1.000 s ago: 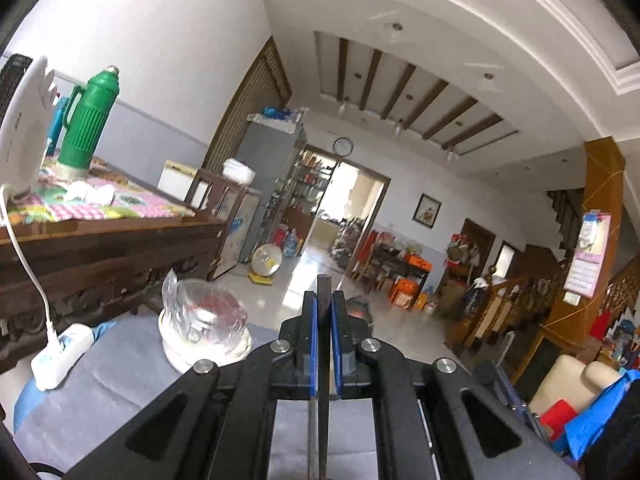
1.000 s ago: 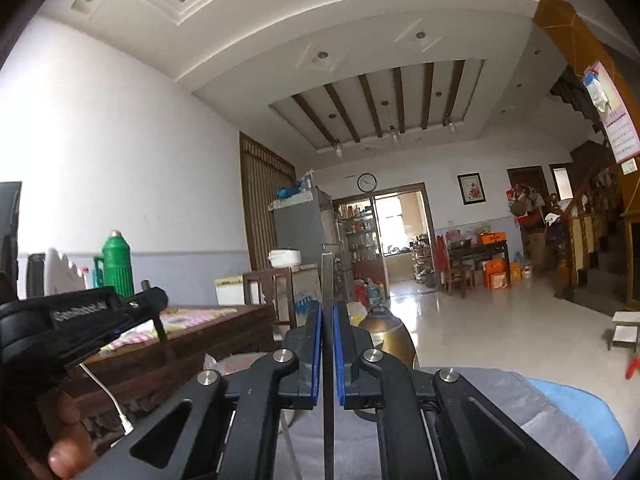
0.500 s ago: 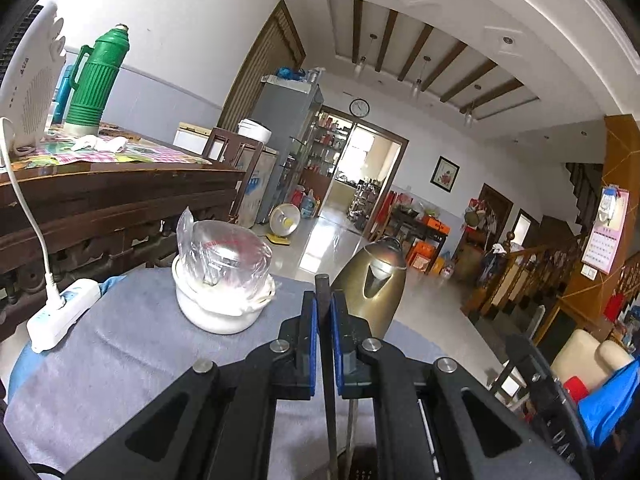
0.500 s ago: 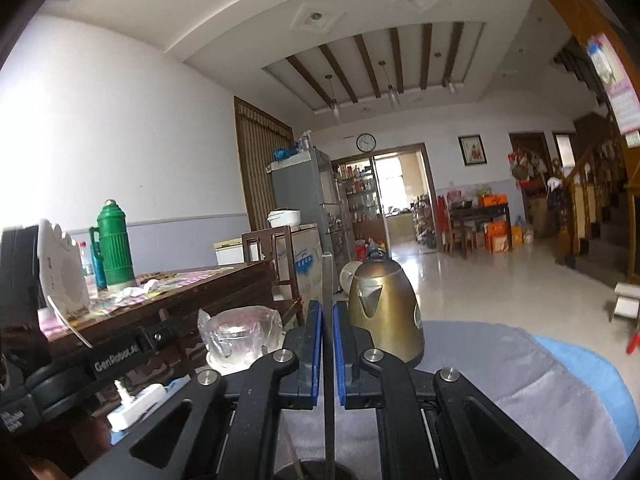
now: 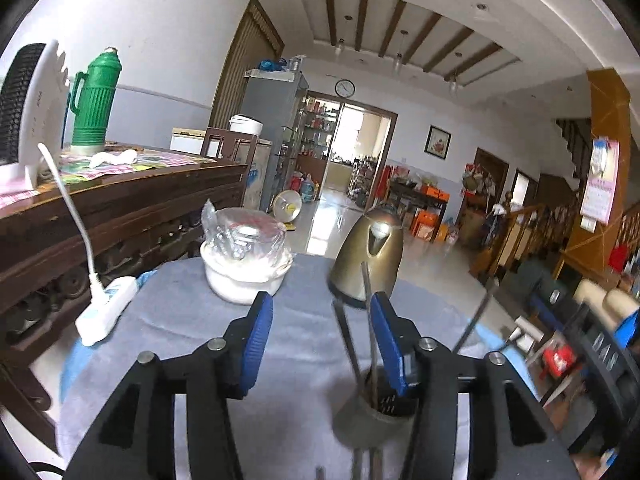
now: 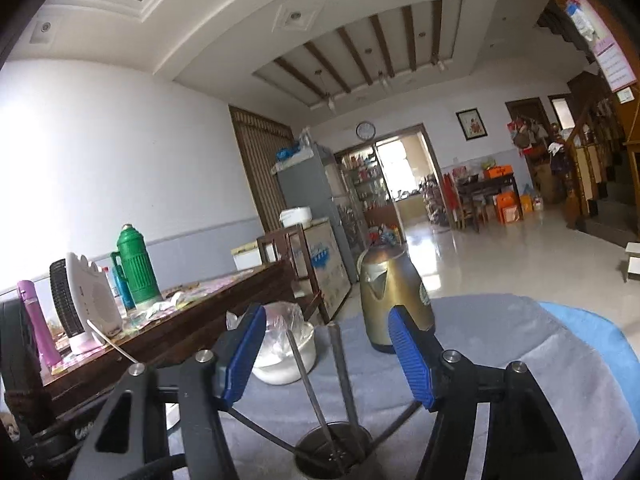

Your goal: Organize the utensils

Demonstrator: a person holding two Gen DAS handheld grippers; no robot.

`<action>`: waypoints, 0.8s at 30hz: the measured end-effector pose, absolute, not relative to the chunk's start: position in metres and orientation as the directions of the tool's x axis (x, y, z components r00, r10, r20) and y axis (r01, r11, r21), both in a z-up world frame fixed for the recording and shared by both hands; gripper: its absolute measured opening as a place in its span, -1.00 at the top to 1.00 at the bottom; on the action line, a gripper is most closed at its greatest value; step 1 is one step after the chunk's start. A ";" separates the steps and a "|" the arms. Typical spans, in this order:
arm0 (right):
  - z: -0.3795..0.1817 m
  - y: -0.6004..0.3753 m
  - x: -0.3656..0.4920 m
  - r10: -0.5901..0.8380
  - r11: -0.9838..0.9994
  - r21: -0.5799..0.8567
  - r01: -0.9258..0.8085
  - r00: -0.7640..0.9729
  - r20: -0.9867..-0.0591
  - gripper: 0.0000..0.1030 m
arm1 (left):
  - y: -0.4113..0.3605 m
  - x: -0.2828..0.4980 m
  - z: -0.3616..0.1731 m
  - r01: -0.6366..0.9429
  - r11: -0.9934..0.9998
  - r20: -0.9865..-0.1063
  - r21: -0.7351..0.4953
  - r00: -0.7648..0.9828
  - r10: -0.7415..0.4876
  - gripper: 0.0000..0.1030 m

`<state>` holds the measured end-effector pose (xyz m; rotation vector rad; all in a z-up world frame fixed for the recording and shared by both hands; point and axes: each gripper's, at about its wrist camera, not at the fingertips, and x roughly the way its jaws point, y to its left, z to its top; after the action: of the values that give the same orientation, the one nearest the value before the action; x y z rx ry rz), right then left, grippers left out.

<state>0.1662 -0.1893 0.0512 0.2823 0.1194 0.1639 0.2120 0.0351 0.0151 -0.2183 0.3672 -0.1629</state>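
Observation:
A round metal utensil holder [image 5: 372, 414] [image 6: 332, 446] stands on the grey-clothed table [image 5: 180, 320] just under both grippers. Several thin metal utensils [image 5: 348, 340] [image 6: 342, 372] lean in it, handles up. My left gripper [image 5: 320, 342] hovers over the holder with its jaws opening; the handles rise between its blue pads [image 5: 386, 344], close to the right one, untouched. My right gripper [image 6: 328, 356] is also opening, with two handles standing free between its pads [image 6: 412, 356].
A brass-coloured kettle [image 5: 370, 256] [image 6: 394, 296] and a white bowl under plastic wrap [image 5: 246, 264] [image 6: 288, 356] stand at the far side of the table. A white power strip [image 5: 106, 310] lies at the left edge. A wooden sideboard [image 5: 120, 208] runs along the left.
Both grippers came down toward the table and tilted lower. Each was shut on a thin utensil; both have now let go, and the utensils stand in the holder.

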 end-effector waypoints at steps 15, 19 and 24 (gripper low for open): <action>0.048 -0.208 0.084 0.214 0.936 0.300 -0.183 0.974 -0.072 -0.24 | 0.029 0.173 -0.024 0.066 0.992 -0.545 -0.104 0.831 -0.112 -0.45; 0.037 -0.208 0.074 0.225 0.936 0.300 -0.185 0.969 -0.104 -0.24 | 0.026 0.167 -0.030 0.051 0.998 -0.571 -0.038 0.818 -0.064 -0.47; 0.022 -0.209 0.073 0.236 0.933 0.313 -0.177 0.958 -0.160 -0.24 | 0.025 0.164 -0.033 0.047 0.999 -0.598 0.014 0.801 -0.030 -0.49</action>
<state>0.0730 -0.2088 0.0221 0.3013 0.1977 0.2126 0.1640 0.0249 -0.0332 0.0282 0.6403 -0.0411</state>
